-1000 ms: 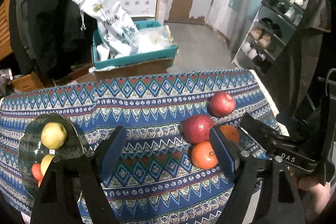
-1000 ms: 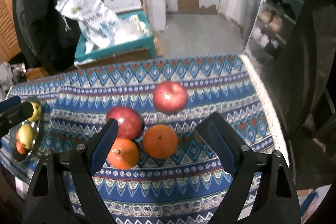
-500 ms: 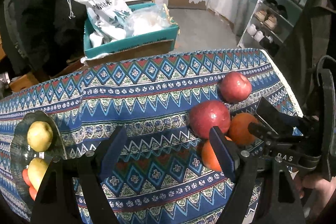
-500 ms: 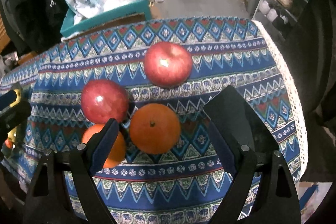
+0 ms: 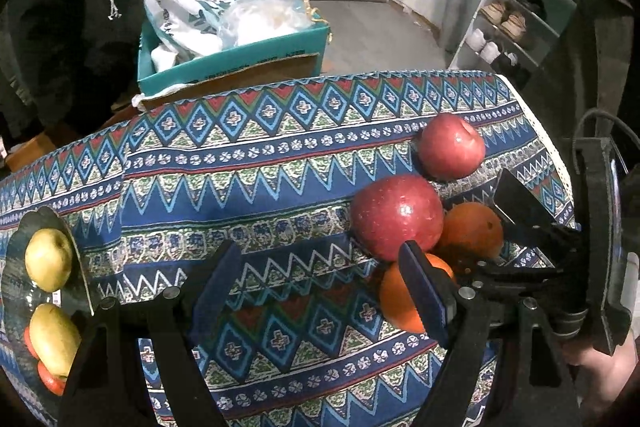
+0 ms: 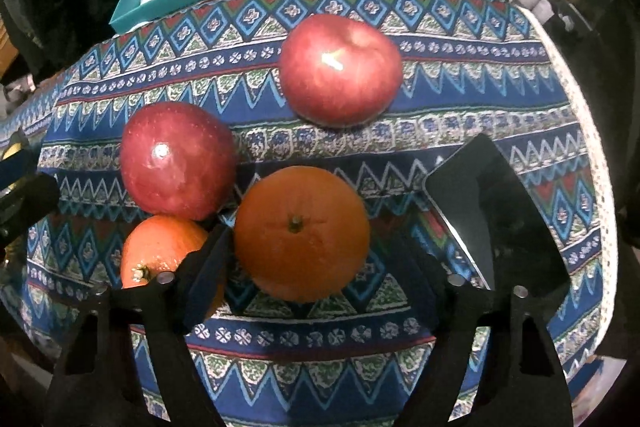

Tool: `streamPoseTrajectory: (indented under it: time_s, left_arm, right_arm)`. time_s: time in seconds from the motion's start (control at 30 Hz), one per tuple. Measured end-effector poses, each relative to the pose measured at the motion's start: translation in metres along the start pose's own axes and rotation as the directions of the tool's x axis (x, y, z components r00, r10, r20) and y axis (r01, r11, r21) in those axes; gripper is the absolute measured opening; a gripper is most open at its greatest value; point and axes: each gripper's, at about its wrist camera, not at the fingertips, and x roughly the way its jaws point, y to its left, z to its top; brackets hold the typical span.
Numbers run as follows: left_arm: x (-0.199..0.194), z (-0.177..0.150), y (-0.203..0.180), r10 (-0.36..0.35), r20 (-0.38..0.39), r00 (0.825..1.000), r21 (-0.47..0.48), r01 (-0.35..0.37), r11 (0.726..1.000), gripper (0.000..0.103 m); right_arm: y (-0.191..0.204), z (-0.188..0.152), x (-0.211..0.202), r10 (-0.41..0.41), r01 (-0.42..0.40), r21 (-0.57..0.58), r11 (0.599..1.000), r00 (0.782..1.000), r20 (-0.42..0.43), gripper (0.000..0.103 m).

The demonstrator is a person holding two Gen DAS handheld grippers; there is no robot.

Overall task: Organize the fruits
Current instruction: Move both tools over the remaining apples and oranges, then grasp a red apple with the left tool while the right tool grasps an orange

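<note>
STEP: pick orange (image 6: 302, 233) | right gripper (image 6: 332, 255) jaws closing, orange between, pads not yet pressing | left gripper (image 5: 320, 287) jaws spread, empty | DONE: pears on plate (image 5: 16, 291) (left of left jaws) | LEFT: two apples, two oranges on tabletop

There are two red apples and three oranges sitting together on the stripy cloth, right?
Not quite. There are two red apples but only two oranges on the cloth, as the right wrist view shows. The right tool is closing around the bigger orange.
</note>
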Motion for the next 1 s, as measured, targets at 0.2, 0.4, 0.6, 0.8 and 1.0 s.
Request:
streamPoseTrajectory:
  time_s: [0.2,0.4,0.6,0.8,1.0]
  left_arm:
    - [0.007,0.005,-0.013,-0.039,-0.021,0.999,0.011,0.039,0.999,0.082]
    - [0.015,0.014,-0.029,-0.067,-0.040,0.997,0.018,0.068,0.998,0.082]
    - [0.028,0.022,-0.040,-0.056,-0.065,0.996,0.020,0.057,0.998,0.082]
    - [0.047,0.024,-0.044,-0.071,-0.105,0.992,0.007,0.072,0.997,0.082]
    - [0.063,0.024,-0.053,-0.065,-0.137,0.988,0.015,0.068,0.998,0.082]
  right_arm:
    - [0.002,0.001,0.003,0.014,-0.014,-0.010,1.000,1.000,-0.003,0.069]
    - [-0.015,-0.001,-0.006,-0.034,0.034,0.034,0.999,0.999,0.015,0.068]
    - [-0.038,0.000,-0.024,-0.084,0.079,0.092,0.993,0.994,0.063,0.068]
    - [-0.053,-0.004,-0.030,-0.107,0.096,0.121,0.988,0.991,0.084,0.068]
    - [-0.056,-0.005,-0.027,-0.107,0.095,0.133,0.987,0.991,0.080,0.068]
